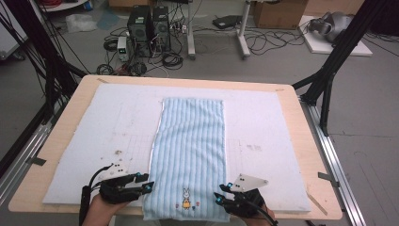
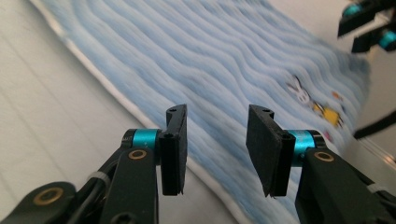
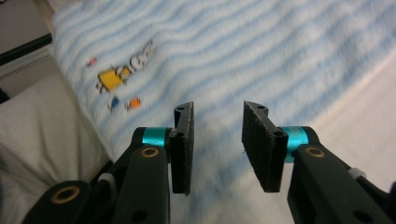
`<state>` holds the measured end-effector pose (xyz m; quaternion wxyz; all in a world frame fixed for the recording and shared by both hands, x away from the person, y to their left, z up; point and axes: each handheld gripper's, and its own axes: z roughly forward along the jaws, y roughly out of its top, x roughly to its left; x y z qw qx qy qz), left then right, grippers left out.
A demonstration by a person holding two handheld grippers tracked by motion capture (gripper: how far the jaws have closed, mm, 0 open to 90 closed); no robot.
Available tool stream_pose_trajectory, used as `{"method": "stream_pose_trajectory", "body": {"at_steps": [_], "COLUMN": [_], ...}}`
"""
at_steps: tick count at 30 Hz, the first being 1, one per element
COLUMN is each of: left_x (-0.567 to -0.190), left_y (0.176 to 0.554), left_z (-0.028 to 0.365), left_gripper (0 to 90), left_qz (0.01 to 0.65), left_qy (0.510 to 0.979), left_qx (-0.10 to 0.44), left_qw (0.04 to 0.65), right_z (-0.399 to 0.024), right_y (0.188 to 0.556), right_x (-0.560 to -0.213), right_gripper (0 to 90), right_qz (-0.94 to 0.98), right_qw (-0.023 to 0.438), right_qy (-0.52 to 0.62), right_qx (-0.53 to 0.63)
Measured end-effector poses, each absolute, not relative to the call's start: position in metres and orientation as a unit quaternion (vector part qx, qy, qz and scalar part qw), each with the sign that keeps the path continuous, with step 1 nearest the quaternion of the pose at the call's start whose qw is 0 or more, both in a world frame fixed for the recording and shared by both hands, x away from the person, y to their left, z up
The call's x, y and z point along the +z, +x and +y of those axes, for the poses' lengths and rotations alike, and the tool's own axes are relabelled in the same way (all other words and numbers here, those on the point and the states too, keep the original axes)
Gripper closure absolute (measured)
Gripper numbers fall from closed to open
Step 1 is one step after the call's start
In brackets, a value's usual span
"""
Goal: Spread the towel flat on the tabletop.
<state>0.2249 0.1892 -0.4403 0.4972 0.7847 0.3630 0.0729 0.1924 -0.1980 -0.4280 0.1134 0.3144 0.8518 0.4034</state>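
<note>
Both grippers hang with jaws apart, nothing between them: the left gripper (image 1: 149,183) and right gripper (image 1: 218,197) flank the near end of the striped blue towel (image 1: 190,146), spread flat on the table (image 1: 301,141).

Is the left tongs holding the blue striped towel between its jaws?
No, in the left gripper view the left tongs stands with its jaws apart and nothing between them, above the edge of the blue striped towel.
</note>
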Motion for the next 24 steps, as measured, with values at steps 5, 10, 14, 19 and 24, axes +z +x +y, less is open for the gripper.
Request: {"method": "stream_pose_trajectory", "body": {"at_steps": [5,10,14,19,24], "left_x": [-0.435,-0.432,-0.427,-0.425,-0.426], "left_y": [0.235,0.244,0.250,0.258,0.276], "left_z": [0.192,0.200,0.207,0.208,0.201], "left_gripper": [59.1,59.0,58.9,58.5,56.3], "left_qz": [0.371,0.383,0.393,0.394,0.393], "left_qy": [0.775,0.767,0.756,0.755,0.760], "left_qx": [0.091,0.101,0.106,0.104,0.098], "left_qw": [0.504,0.504,0.513,0.514,0.508], "right_z": [-0.168,-0.142,-0.144,-0.149,-0.156], "right_y": [0.209,0.223,0.221,0.215,0.225], "right_x": [-0.431,-0.444,-0.442,-0.440,-0.435], "right_gripper": [71.7,76.3,86.6,84.7,68.1], "right_qz": [0.858,0.881,0.891,0.904,0.890], "right_qw": [0.098,0.073,0.052,0.021,0.028], "right_qy": [0.292,0.267,0.243,0.209,0.223], "right_qx": [0.410,0.384,0.380,0.373,0.398]}}
